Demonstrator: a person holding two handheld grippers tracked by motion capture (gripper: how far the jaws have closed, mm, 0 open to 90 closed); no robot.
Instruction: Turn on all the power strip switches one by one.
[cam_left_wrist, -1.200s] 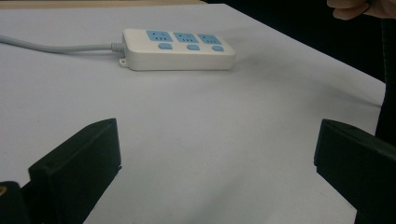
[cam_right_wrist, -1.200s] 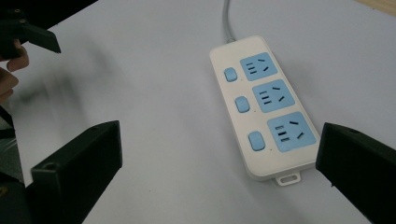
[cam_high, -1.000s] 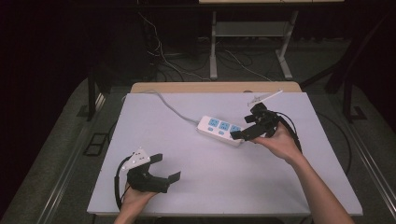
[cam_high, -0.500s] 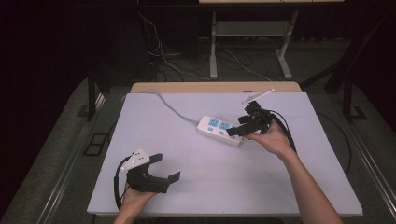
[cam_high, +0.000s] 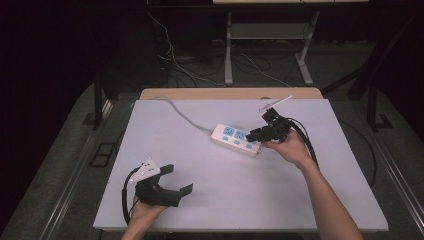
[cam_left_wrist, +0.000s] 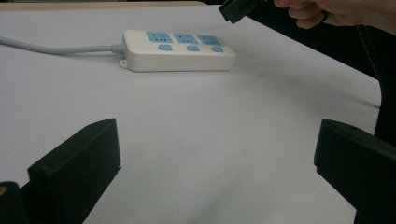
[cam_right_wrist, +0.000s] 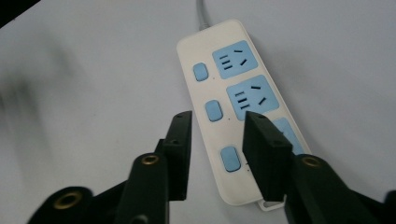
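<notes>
The right gripper (cam_high: 256, 134), a black two-jaw tool held in the person's right hand (cam_high: 287, 147), hovers over the near end of a white plastic three-socket power strip (cam_high: 236, 140) with light blue socket faces and light blue rocker switches. Its jaws have just been closing and now stand narrowed but not pressed together. In the right gripper view the right gripper (cam_right_wrist: 219, 154) has one jaw over the bare table beside the strip and the other over the strip's last socket; the white plastic three-socket power strip (cam_right_wrist: 236, 107) runs away ahead of the tool, and the nearest light blue switch (cam_right_wrist: 230, 158) shows in the gap between the jaws. The pads do not press on anything.

A grey cord (cam_high: 175, 110) leaves the strip's far end, away from this gripper, and trails across the pale lilac table top (cam_high: 225, 200).

The left gripper (cam_high: 175, 180), a black tool with a grey three-cornered plate on top, rests low over the table well apart from the strip, its jaws spread wide with nothing between them. In the left gripper view the strip lies ahead of it, beyond the bare table
</notes>
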